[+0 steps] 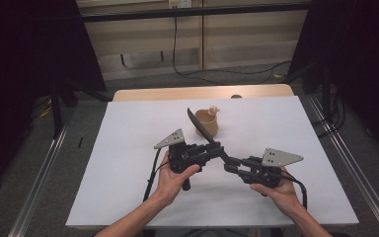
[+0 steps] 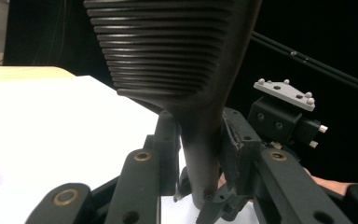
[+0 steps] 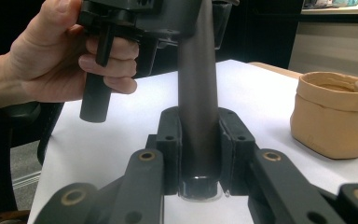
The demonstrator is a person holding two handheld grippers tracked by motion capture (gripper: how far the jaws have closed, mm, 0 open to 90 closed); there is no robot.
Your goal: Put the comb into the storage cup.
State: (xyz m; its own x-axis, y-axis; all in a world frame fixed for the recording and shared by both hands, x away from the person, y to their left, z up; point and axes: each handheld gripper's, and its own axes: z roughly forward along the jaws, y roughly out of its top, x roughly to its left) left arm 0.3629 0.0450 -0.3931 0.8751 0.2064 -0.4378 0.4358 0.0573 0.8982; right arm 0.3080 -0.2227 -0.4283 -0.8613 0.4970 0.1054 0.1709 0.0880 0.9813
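Observation:
A black utensil [image 1: 200, 126] with a ribbed flat head [image 2: 168, 46] and a round handle [image 3: 196, 93] slants over the white table top, head raised toward the back. My left gripper [image 1: 216, 148] is shut on its shaft below the head; in the left gripper view the pads [image 2: 235, 140] press both sides of it. My right gripper [image 1: 229, 165] is shut on the handle's end, which shows between the jaws in the right gripper view [image 3: 199, 135]. A hand holds each gripper near the table's front middle.
A tan pot [image 1: 207, 123] with a small pale figure [image 1: 213, 109] on its rim stands just behind the utensil's head, and at the right of the right gripper view [image 3: 335, 116]. White sheet [image 1: 128, 148] covers the wooden table [image 1: 177, 93]. Metal rails run along both sides.

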